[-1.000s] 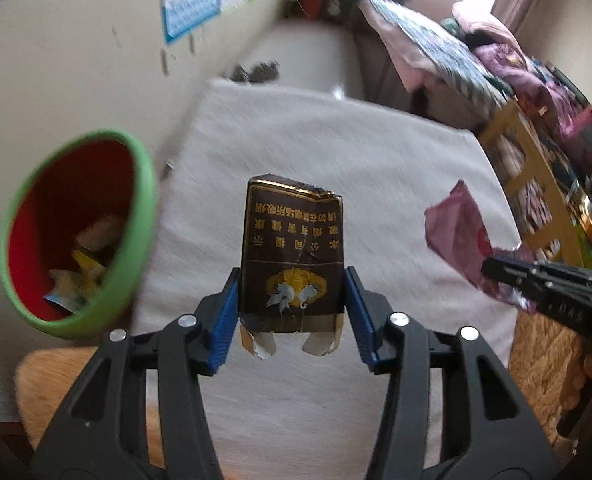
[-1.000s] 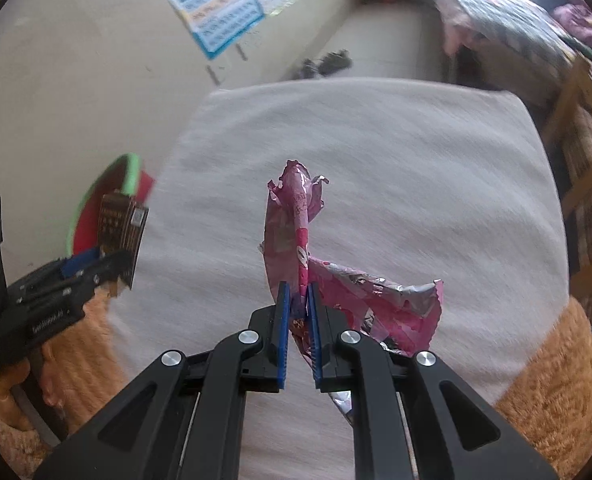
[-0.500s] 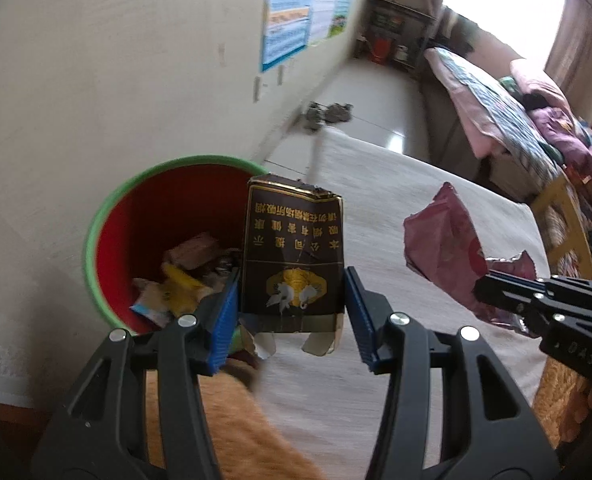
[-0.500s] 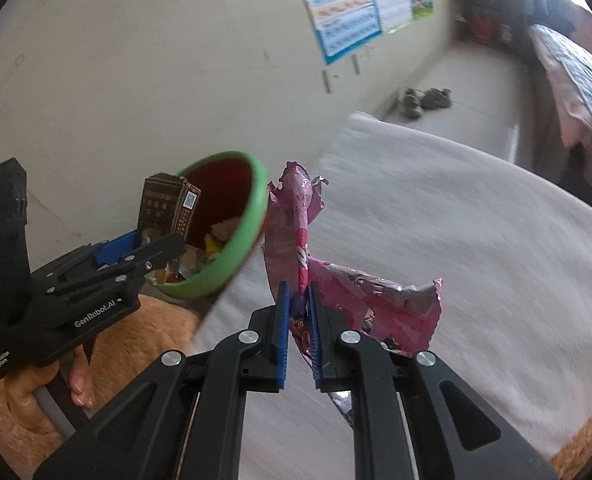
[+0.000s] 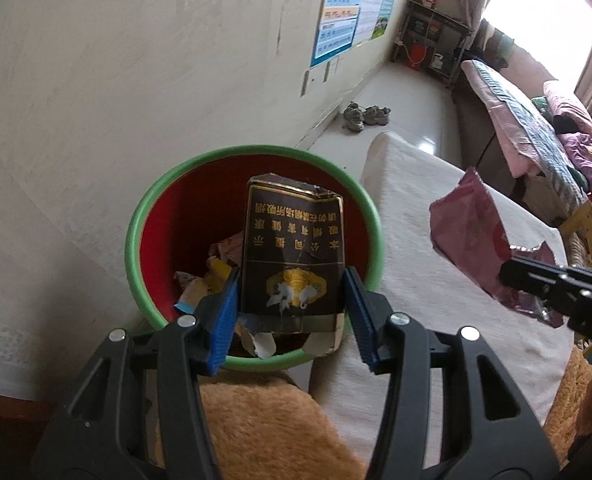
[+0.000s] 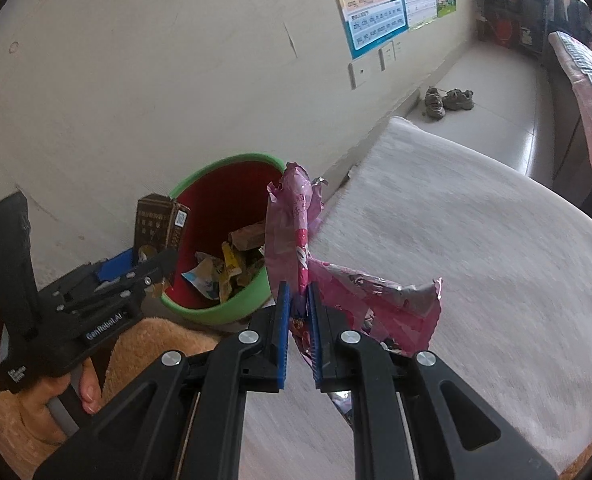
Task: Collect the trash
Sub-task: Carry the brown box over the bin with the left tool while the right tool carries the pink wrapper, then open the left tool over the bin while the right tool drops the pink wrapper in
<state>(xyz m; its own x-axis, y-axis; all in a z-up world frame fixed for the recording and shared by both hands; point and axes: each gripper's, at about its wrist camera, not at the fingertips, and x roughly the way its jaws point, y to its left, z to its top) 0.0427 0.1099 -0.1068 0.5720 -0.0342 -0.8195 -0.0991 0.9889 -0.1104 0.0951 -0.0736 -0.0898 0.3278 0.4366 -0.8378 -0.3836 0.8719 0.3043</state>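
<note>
My left gripper (image 5: 292, 312) is shut on a dark brown cigarette box (image 5: 294, 252) with gold print and holds it over the near side of a red bin with a green rim (image 5: 156, 208). The bin holds several crumpled wrappers (image 5: 212, 268). My right gripper (image 6: 298, 328) is shut on a crumpled pink foil wrapper (image 6: 296, 232), held above the table just right of the bin (image 6: 220, 312). The left gripper (image 6: 108, 288) with the box (image 6: 156, 224) shows in the right wrist view. The pink wrapper (image 5: 472, 240) shows in the left wrist view.
A table with a white cloth (image 6: 476, 240) lies to the right of the bin. An orange fuzzy cushion (image 5: 264, 420) is below the grippers. A beige wall (image 5: 116, 60) stands behind the bin. Shoes (image 5: 364, 116) lie on the floor and a bed (image 5: 528, 120) is further back.
Both grippers have swung left from over the table toward the bin. The cigarette box is now over the bin's opening. The pink wrapper has come up beside the bin's rim.
</note>
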